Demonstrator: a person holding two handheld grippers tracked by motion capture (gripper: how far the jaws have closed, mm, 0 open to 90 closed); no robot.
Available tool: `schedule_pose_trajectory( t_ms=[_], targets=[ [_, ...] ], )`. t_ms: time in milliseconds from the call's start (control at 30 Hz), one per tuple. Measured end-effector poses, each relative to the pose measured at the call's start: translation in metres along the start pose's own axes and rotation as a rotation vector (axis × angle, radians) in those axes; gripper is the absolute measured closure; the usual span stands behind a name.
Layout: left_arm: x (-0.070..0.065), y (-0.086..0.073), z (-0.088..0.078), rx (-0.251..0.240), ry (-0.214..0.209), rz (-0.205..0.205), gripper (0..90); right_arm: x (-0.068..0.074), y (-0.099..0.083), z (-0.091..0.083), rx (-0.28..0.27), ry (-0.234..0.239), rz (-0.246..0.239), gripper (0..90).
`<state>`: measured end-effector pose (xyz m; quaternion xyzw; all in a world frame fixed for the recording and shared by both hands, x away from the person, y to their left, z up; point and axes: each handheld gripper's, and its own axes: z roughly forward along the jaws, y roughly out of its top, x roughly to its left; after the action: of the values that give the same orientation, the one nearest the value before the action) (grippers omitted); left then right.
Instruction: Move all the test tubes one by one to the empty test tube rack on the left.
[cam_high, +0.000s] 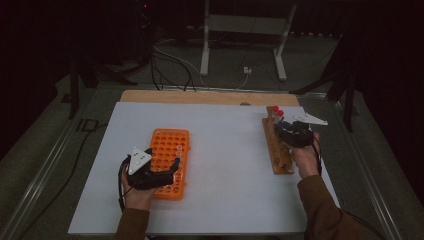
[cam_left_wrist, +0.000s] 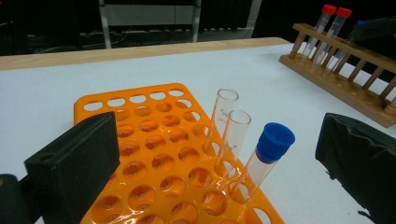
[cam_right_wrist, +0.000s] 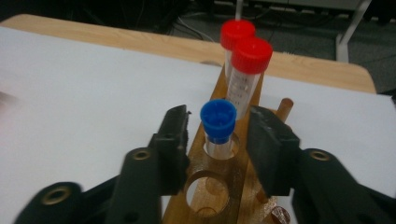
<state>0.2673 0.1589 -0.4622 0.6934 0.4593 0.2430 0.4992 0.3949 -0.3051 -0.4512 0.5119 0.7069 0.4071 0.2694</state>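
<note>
An orange tube rack (cam_high: 170, 145) lies on the white table at the left. My left gripper (cam_high: 163, 156) hovers over its near end, open wide. In the left gripper view its jaws (cam_left_wrist: 219, 144) stand far apart on either side of a blue-capped tube (cam_left_wrist: 273, 142) and two uncapped glass tubes (cam_left_wrist: 226, 102), touching none of them. At the right a wooden rack (cam_high: 277, 150) holds two red-capped tubes (cam_right_wrist: 251, 56). My right gripper (cam_right_wrist: 218, 130) straddles a blue-capped tube (cam_right_wrist: 218, 116) that stands in this rack, with a small gap at each pad.
The white table top (cam_high: 225, 165) has a bare wooden strip (cam_high: 210, 96) along its far edge. Beyond it, a metal stand (cam_high: 245, 30) and cables (cam_high: 170, 65) lie on the dark floor. The wooden rack (cam_left_wrist: 345, 88) sits near the table's right edge.
</note>
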Motion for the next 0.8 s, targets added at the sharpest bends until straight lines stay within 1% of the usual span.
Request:
schedule_pose_trajectory(
  t_ms=[100,167,233,300,367,433,567,667,800],
  targets=[
    [0.0,0.0,0.0,-0.001,0.0,-0.002,0.5,-0.002,-0.002,0.007,0.022,-0.006,0.008,63.9],
    [0.0,0.0,0.0,-0.001,-0.001,-0.002,0.5,-0.004,-0.002,0.009,0.026,-0.012,0.012,66.5],
    [0.0,0.0,0.0,0.002,-0.001,-0.001,0.6,-0.004,-0.002,0.009,0.026,-0.012,0.012,68.2],
    [0.0,-0.001,0.001,0.006,-0.002,0.002,0.6,-0.004,-0.002,0.01,0.024,-0.018,0.002,70.5],
    [-0.001,-0.001,0.001,0.007,-0.004,0.003,0.6,-0.005,-0.002,0.01,0.022,-0.021,-0.001,74.8],
    [-0.001,-0.001,0.002,0.009,-0.004,0.003,0.6,-0.005,-0.002,0.01,0.018,-0.02,-0.004,76.1],
    [-0.001,-0.001,0.002,0.01,-0.003,0.001,0.6,-0.003,-0.001,0.006,-0.003,-0.025,-0.016,76.5],
    [-0.001,-0.001,0.001,0.01,-0.003,0.0,0.6,-0.001,0.001,-0.001,-0.025,-0.032,-0.012,76.6],
    [-0.002,-0.001,0.002,0.01,-0.005,0.003,0.6,0.001,0.003,-0.009,-0.05,-0.041,-0.026,76.7]
  ],
)
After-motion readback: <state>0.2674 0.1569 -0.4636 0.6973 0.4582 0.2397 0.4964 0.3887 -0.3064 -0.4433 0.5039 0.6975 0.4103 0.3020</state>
